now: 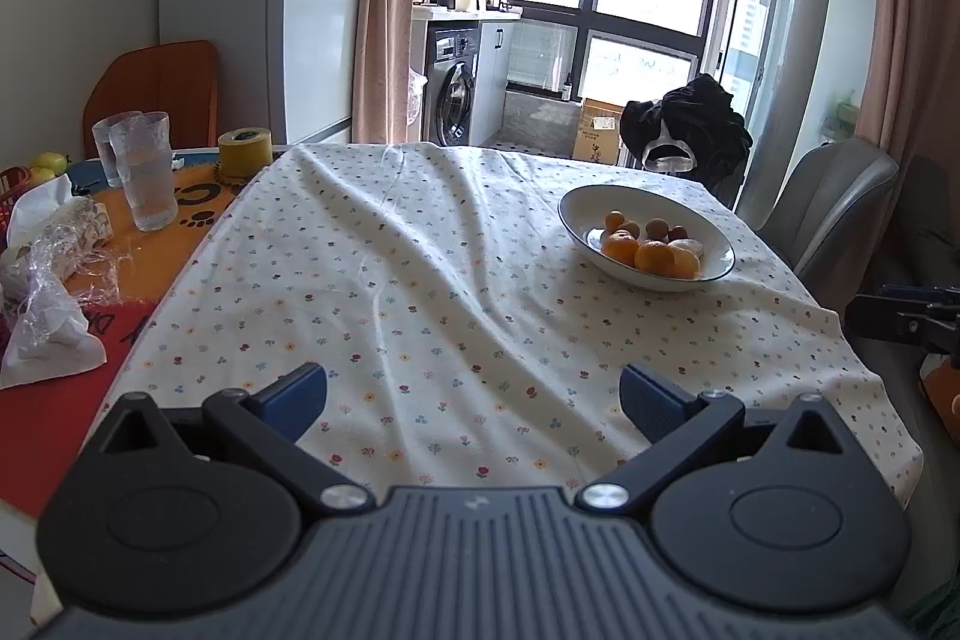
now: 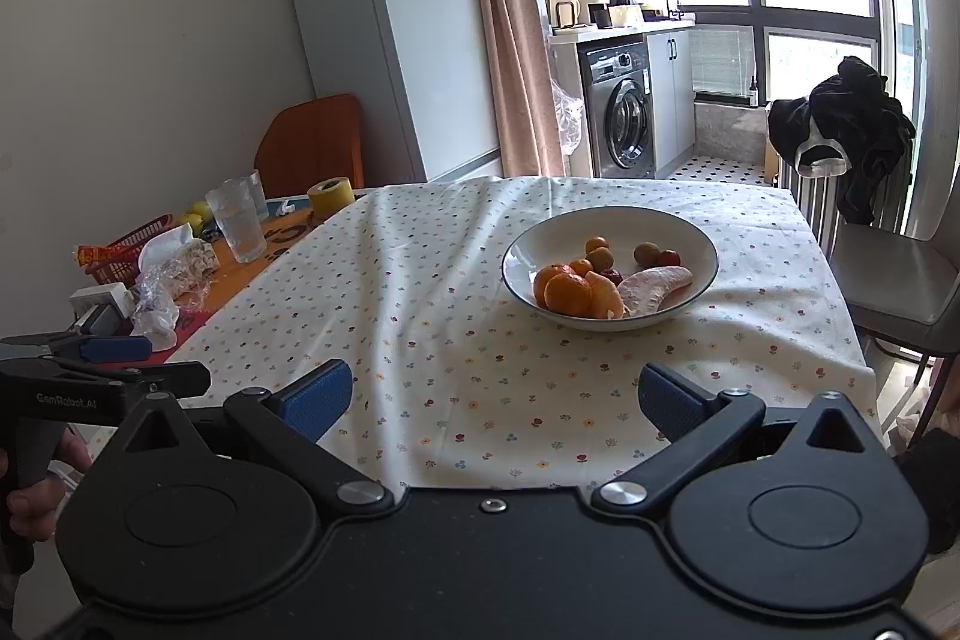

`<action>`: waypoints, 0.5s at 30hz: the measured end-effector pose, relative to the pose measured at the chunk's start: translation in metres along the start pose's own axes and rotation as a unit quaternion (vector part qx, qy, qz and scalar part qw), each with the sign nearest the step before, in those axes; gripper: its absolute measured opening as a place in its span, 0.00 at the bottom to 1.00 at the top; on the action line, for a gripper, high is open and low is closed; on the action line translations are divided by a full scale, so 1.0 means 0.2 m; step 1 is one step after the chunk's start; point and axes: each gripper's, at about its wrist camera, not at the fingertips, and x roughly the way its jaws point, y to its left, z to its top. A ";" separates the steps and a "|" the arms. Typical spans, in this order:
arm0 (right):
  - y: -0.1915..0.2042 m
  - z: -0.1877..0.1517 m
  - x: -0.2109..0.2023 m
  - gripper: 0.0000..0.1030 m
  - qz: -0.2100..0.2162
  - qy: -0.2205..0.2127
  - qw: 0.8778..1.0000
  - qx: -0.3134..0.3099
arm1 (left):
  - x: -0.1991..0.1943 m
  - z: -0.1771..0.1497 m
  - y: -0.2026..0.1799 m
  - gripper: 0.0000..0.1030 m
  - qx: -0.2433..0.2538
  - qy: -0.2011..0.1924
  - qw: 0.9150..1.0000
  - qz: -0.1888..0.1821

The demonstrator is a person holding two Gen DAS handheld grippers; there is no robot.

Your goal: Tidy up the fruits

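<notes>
A white bowl [image 1: 576, 214] [image 2: 690, 232] stands on the flowered tablecloth [image 1: 420, 280] [image 2: 456, 328], toward the far right. It holds oranges [image 1: 654, 258] [image 2: 567, 293], several small brown and red fruits [image 1: 657, 227] [image 2: 647, 253] and a pale pink peeled wedge [image 2: 654, 283]. My left gripper [image 1: 474, 400] hovers open over the near cloth, nothing between its blue pads. My right gripper [image 2: 495, 397] is open too, near the table's front edge, short of the bowl. The left gripper, held by a hand, also shows at the left edge of the right wrist view.
Left of the cloth lie two glasses [image 1: 144, 172] [image 2: 240, 220], a yellow tape roll [image 1: 243, 152] [image 2: 330, 197], crumpled plastic [image 1: 54, 280] [image 2: 168, 280], a red basket [image 2: 129, 250] and green fruit [image 1: 48, 160] [image 2: 198, 211]. A grey chair [image 1: 840, 202] [image 2: 900, 280] stands right; a fridge and washer stand behind.
</notes>
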 end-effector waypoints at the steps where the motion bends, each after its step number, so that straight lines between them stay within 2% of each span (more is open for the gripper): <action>1: 0.00 0.00 0.00 1.00 0.001 0.000 1.000 -0.001 | 0.00 0.00 0.00 1.00 0.002 -0.001 1.000 0.000; 15: 0.02 0.01 -0.02 1.00 0.007 -0.004 1.000 -0.004 | -0.02 0.00 -0.01 1.00 0.006 -0.003 1.000 -0.002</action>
